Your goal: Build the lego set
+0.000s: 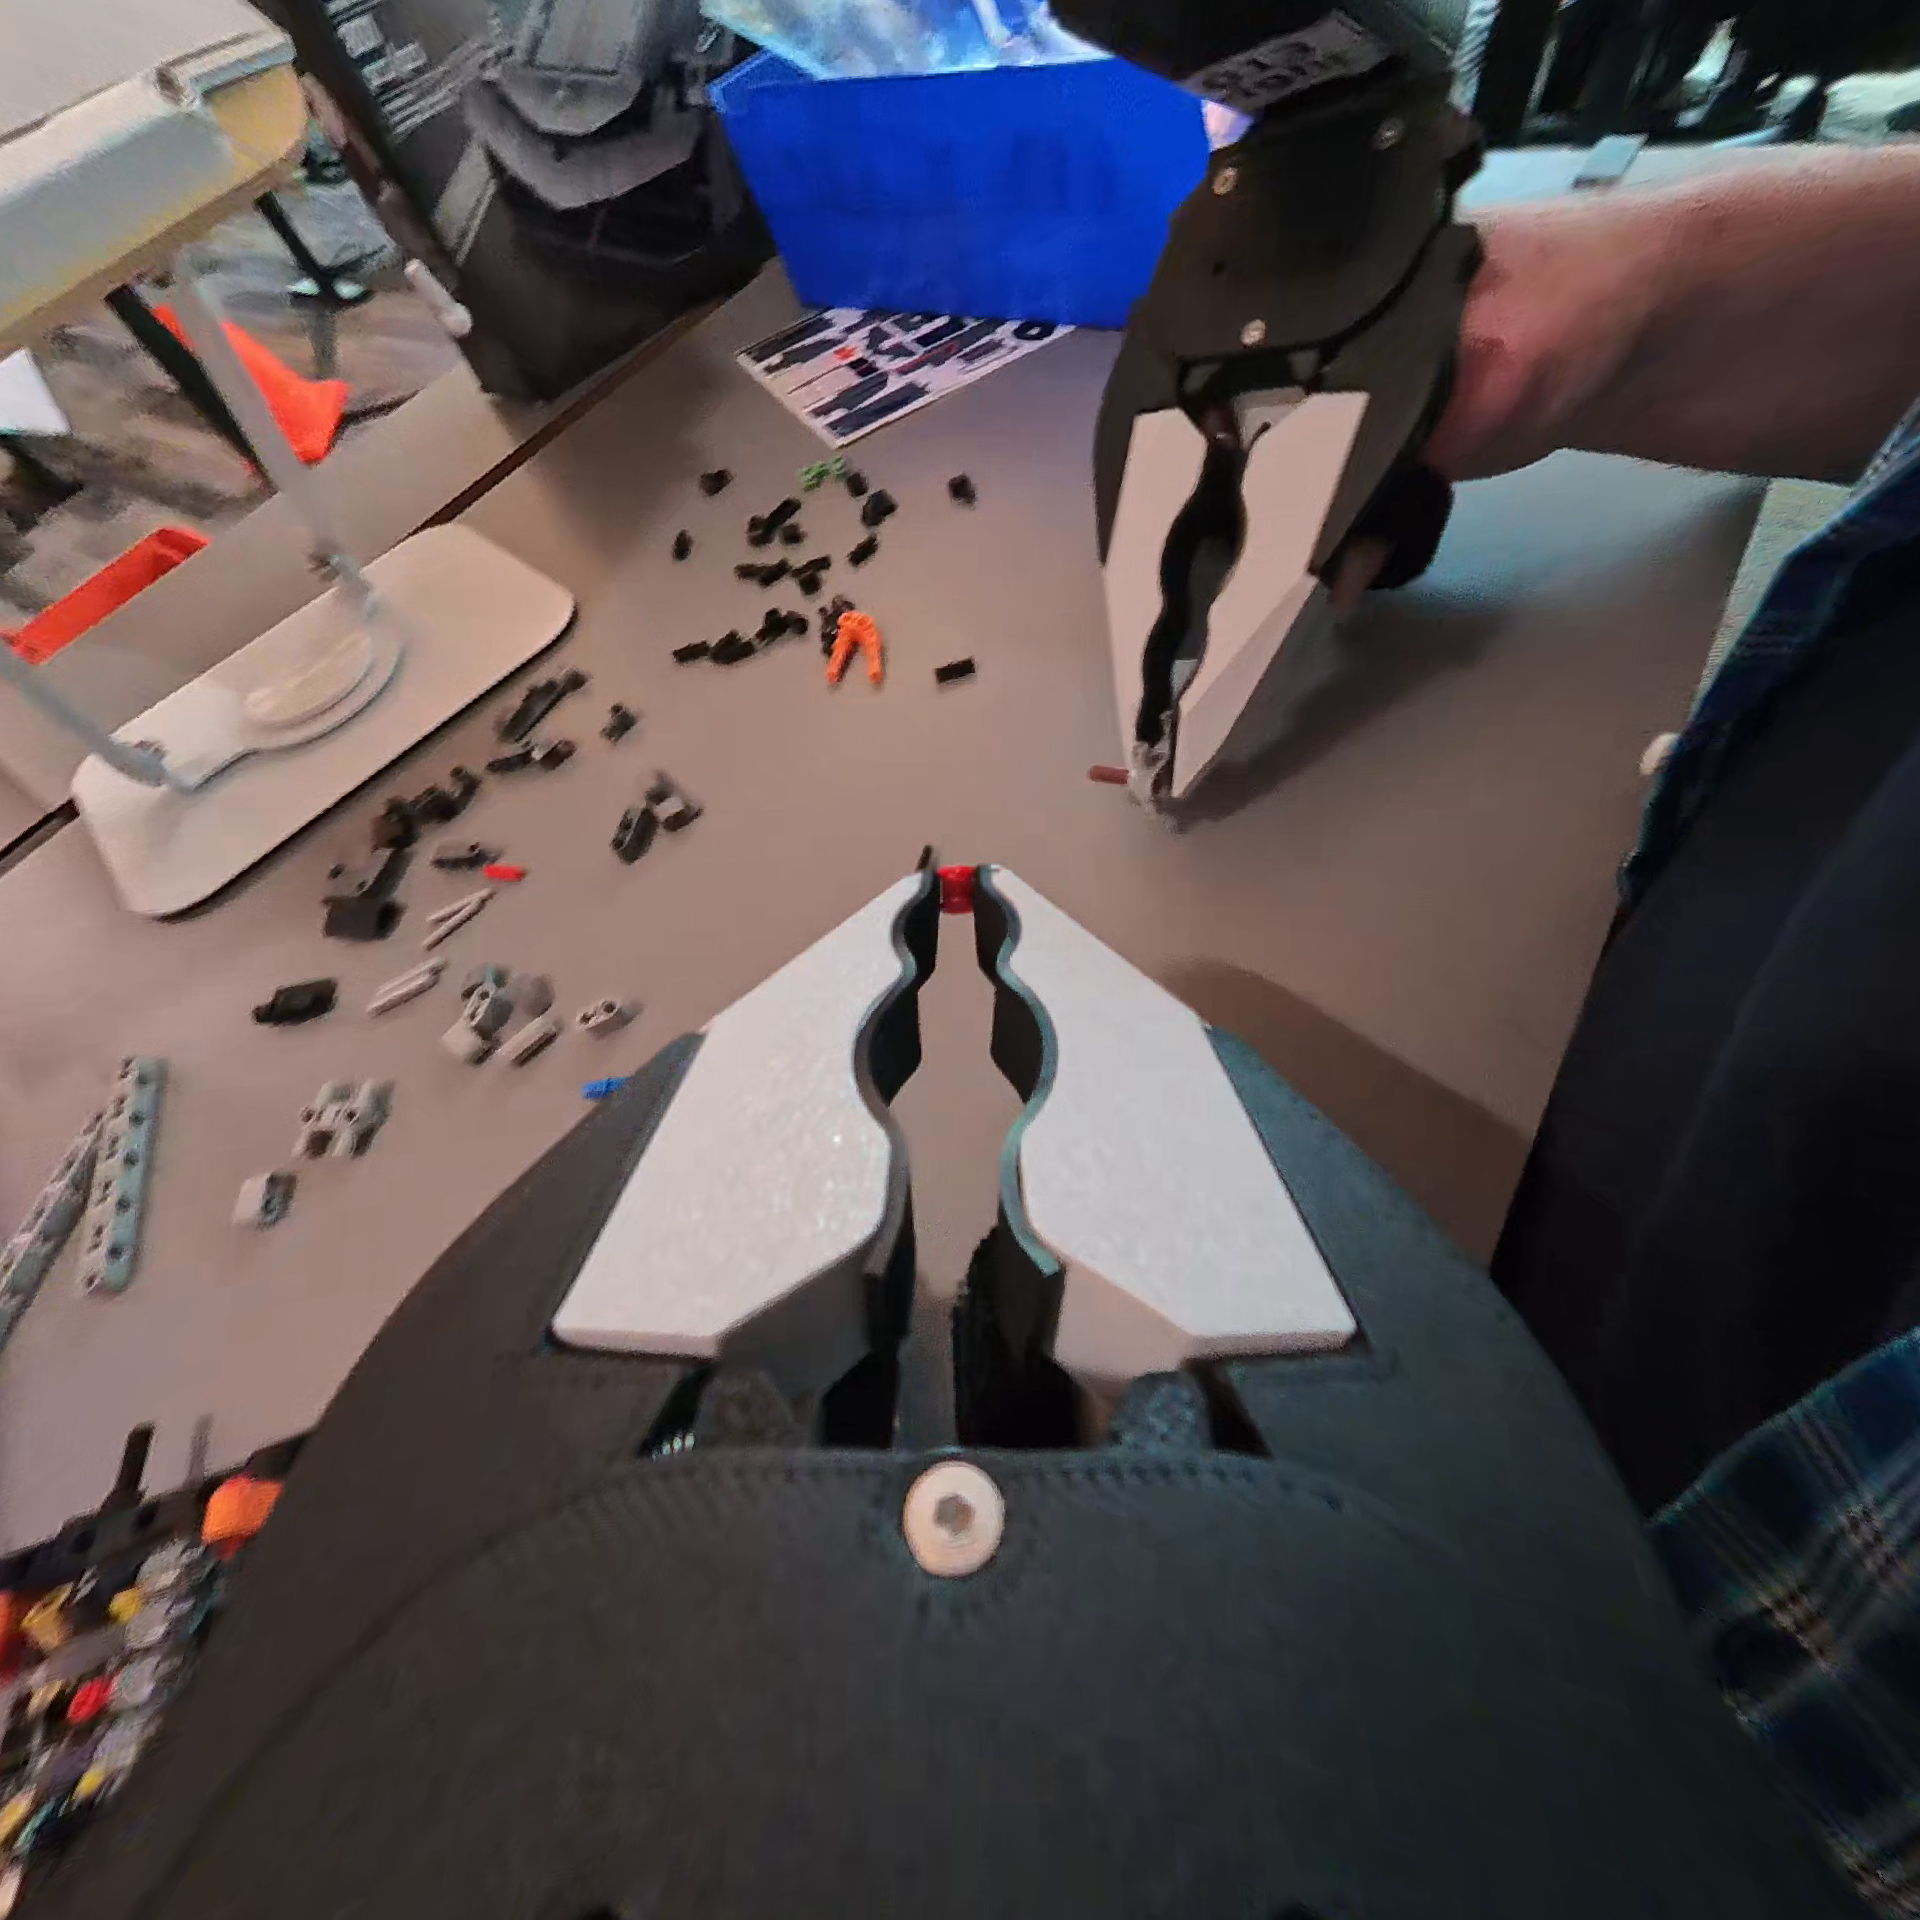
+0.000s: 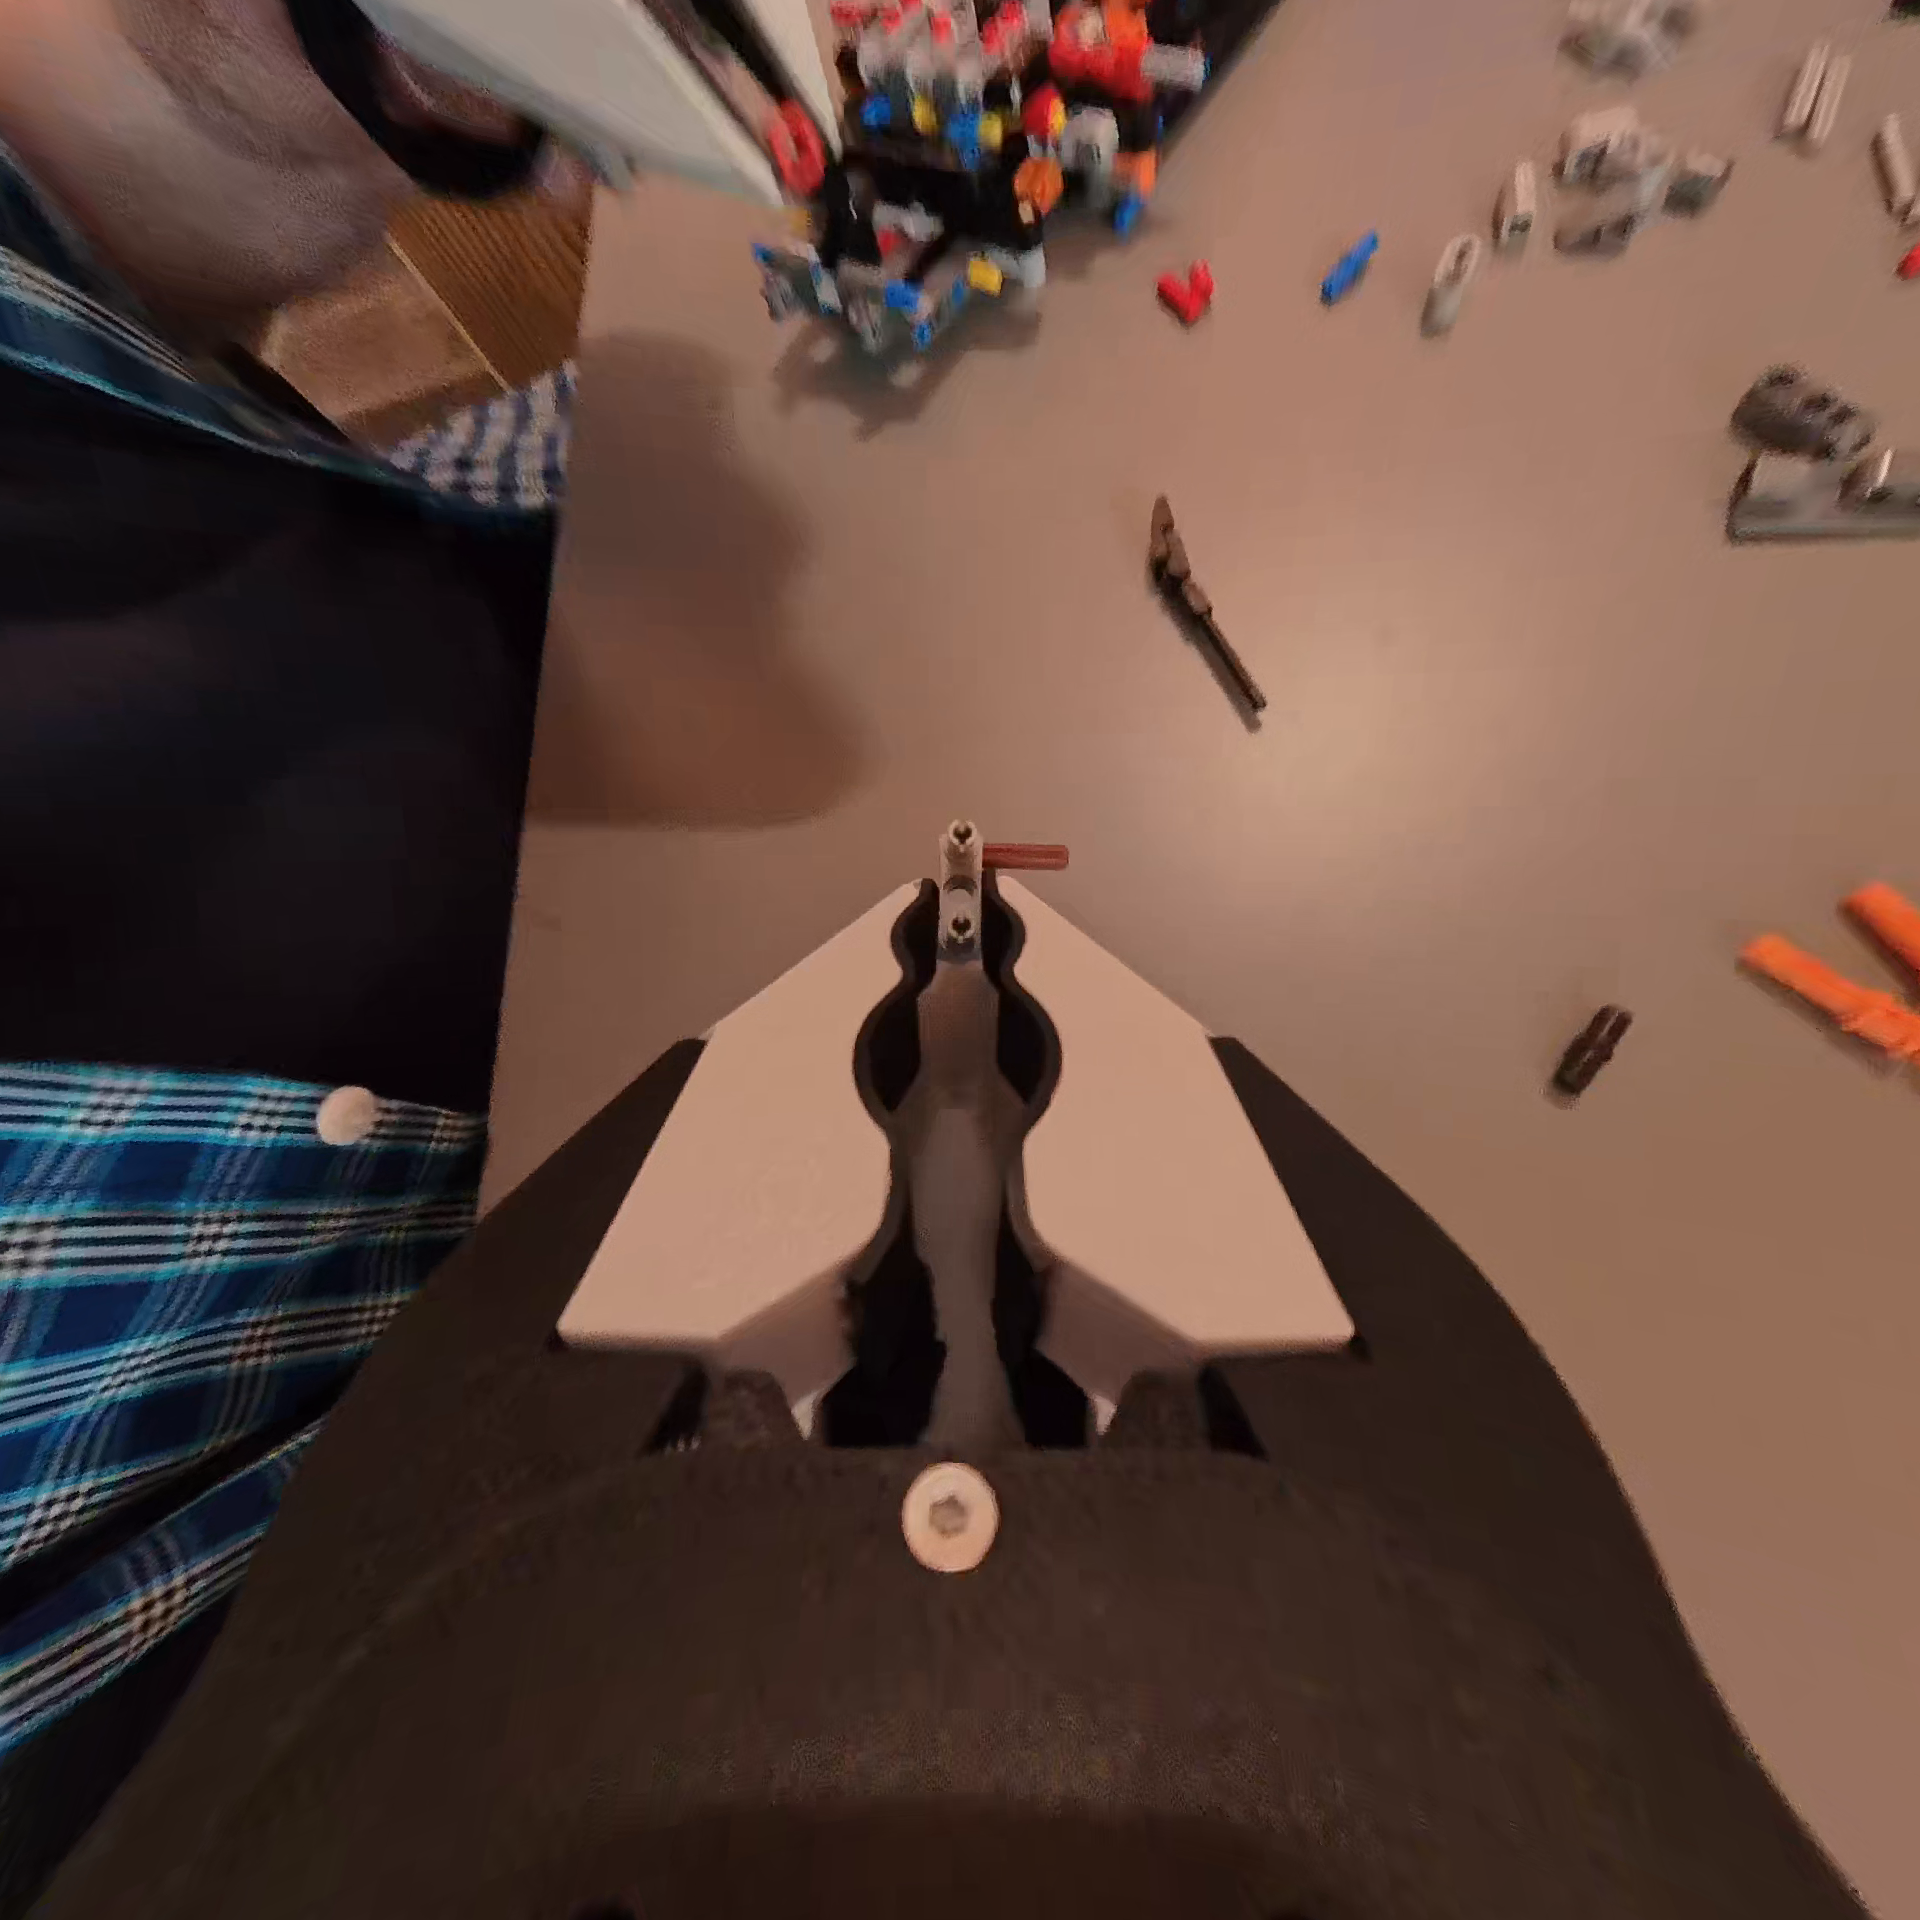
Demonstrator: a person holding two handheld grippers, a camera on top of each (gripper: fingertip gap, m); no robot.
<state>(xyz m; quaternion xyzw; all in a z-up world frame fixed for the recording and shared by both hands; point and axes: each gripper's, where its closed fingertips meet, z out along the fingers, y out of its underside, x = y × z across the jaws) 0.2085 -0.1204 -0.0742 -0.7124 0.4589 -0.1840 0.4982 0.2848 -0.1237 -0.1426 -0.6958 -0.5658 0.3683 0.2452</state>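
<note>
My left gripper (image 1: pixel 956 888) is shut on a small red round lego piece (image 1: pixel 957 891) held above the grey table. My right gripper (image 2: pixel 958 896) is shut on a small light grey connector (image 2: pixel 959 883) with a dark red axle pin (image 2: pixel 1025 856) sticking out to its right. In the left wrist view the right gripper (image 1: pixel 1155 774) points down at the table on the right, with the dark red pin (image 1: pixel 1108 774) at its tip. A partly built multicoloured lego model (image 2: pixel 966 156) stands at the top of the right wrist view, next to the left gripper's white finger (image 2: pixel 623 94).
Loose black pieces (image 1: pixel 774 566) and grey pieces (image 1: pixel 499 1013) are scattered on the table's left half, with an orange piece (image 1: pixel 857 644). A white lamp base (image 1: pixel 301 686), a sticker sheet (image 1: pixel 894 364), a blue bin (image 1: pixel 977 177) and a dark box stand farther back. A black lever piece (image 2: pixel 1200 603) lies ahead of the right gripper. The left gripper's tips are roughly 11 cm from the right gripper's.
</note>
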